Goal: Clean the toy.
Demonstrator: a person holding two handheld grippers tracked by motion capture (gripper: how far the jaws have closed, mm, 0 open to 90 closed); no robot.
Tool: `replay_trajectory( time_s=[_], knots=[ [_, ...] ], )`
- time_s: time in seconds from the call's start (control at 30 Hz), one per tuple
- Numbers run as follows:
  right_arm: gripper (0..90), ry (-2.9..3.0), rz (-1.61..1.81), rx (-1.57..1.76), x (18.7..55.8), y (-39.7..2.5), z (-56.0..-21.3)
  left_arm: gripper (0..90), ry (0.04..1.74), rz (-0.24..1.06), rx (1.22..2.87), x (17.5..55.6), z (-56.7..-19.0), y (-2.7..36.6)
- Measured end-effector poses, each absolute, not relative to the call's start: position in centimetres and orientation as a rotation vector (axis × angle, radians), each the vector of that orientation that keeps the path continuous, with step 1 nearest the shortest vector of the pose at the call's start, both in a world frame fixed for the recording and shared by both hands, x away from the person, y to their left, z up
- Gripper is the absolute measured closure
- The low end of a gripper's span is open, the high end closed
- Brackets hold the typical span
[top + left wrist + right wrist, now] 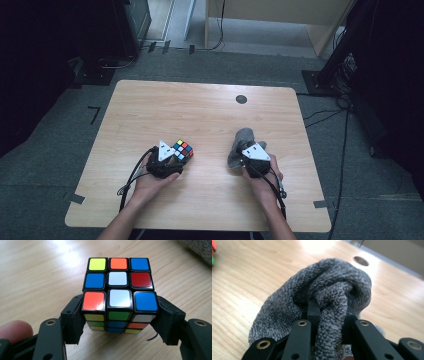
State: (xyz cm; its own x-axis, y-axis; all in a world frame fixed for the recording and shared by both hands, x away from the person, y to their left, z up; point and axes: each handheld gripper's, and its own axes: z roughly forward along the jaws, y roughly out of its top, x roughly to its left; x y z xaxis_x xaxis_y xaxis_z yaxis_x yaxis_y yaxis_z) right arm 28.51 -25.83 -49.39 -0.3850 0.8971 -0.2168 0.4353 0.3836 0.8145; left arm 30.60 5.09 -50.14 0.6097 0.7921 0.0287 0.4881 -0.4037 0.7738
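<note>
One puzzle cube (pixel 119 296) sits on the table (pixel 200 110) in front of my left hand (pixel 150 182), and my left tongs (pixel 119 322) have it pinched, one jaw pressed on each side of its lower near corner. On its top face I count nine stickers: yellow, orange, blue in the far row; blue, white, red in the middle; orange, white, blue nearest me. In the high view the cube (pixel 183 151) lies left of the table's middle, just ahead of my left tongs (pixel 172 160).

One grey cloth (pixel 319 302), a knitted, fuzzy thing, is bunched up in my right tongs (pixel 330 322). The two jaws are nearly together with a fold of it squeezed between them, and the rest bulges out ahead and to the left. From above the cloth (pixel 241 146) rests on the table right of the middle, touching my right tongs (pixel 247 157), with my right hand (pixel 262 180) behind. Cube and cloth lie well apart.

One dark round hole (pixel 241 99) marks the table's far side. One cable (pixel 131 177) trails back from the left tongs.
</note>
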Motion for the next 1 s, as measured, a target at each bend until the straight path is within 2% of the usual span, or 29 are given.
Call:
replay_trajectory(
  time_s=[0.07,0.1,0.17,0.2,0.23,0.27,0.3,0.33,0.37,0.57,0.63,0.67,0.7,0.73,0.77,0.8,0.83,0.87,0.9,0.97,1.0],
  knots=[
    [72.6,1.989,0.894,1.151,28.6,-25.8,-49.6,32.0,1.01,0.51,2.074,30.6,-50.2,5.1],
    [64.3,2.02,0.924,1.183,28.9,-25.8,-50.0,30.8,1.026,0.512,2.065,30.6,-50.3,5.1],
    [57.5,2.04,0.977,1.204,29.1,-25.9,-50.2,29.8,1.03,0.503,2.073,30.7,-50.4,5.1],
    [57.0,2.044,1.008,1.217,29.1,-26.1,-50.2,30.4,1.029,0.502,2.082,30.7,-50.5,5.0],
    [61.6,2.042,1.042,1.225,29.1,-26.2,-50.1,32.8,1.027,0.505,2.087,30.6,-50.7,4.9],
    [61.6,2.042,1.042,1.225,29.1,-26.2,-50.1,33.4,1.027,0.505,2.087,30.6,-50.7,4.9],
    [69.2,2.043,1.051,1.222,29.1,-26.3,-50.1,33.9,1.019,0.513,2.09,30.6,-50.7,4.8],
    [69.2,2.043,1.051,1.222,29.1,-26.3,-50.1,34.0,1.019,0.513,2.09,30.6,-50.7,4.8],
    [74.0,2.063,1.037,1.22,29.1,-26.3,-50.3,34.2,1.018,0.514,2.089,30.6,-50.8,4.8],
    [77.1,2.101,0.962,1.244,29.5,-26.1,-51.7,34.3,1.026,0.523,2.078,30.8,-50.8,4.7],
    [69.2,2.084,0.993,1.263,29.7,-26.3,-51.9,32.8,1.019,0.499,2.049,30.8,-50.7,5.0],
    [69.2,2.084,0.993,1.263,29.7,-26.3,-51.9,28.4,1.019,0.499,2.049,30.8,-50.7,5.0],
    [52.4,2.085,1.051,1.271,29.7,-26.6,-51.6,24.8,1.026,0.475,2.022,30.8,-50.3,5.4],
    [43.9,2.092,1.088,1.287,29.7,-26.7,-51.4,21.5,1.03,0.468,2.01,30.7,-50.0,5.6],
    [43.9,2.092,1.088,1.287,29.7,-26.7,-51.4,18.9,1.03,0.468,2.01,30.7,-50.0,5.6],
    [36.1,2.093,1.114,1.3,29.7,-26.9,-51.2,18.9,1.033,0.464,2.002,30.6,-49.7,5.9],
    [21.3,2.09,1.129,1.319,29.6,-27.0,-50.5,16.4,1.035,0.45,1.986,30.4,-49.0,6.5],
    [21.3,2.09,1.129,1.319,29.6,-27.0,-50.5,15.1,1.035,0.45,1.986,30.4,-49.0,6.5],
    [13.6,2.09,1.145,1.335,29.4,-27.2,-49.7,14.5,1.042,0.447,1.971,30.2,-48.3,7.2],
    [11.5,2.084,1.152,1.345,29.2,-27.3,-49.3,13.8,1.049,0.447,1.958,30.2,-47.9,7.6],
    [3.9,2.064,1.162,1.338,28.9,-27.6,-48.6,13.7,1.071,0.448,1.932,30.0,-47.4,8.4]
  ],
)
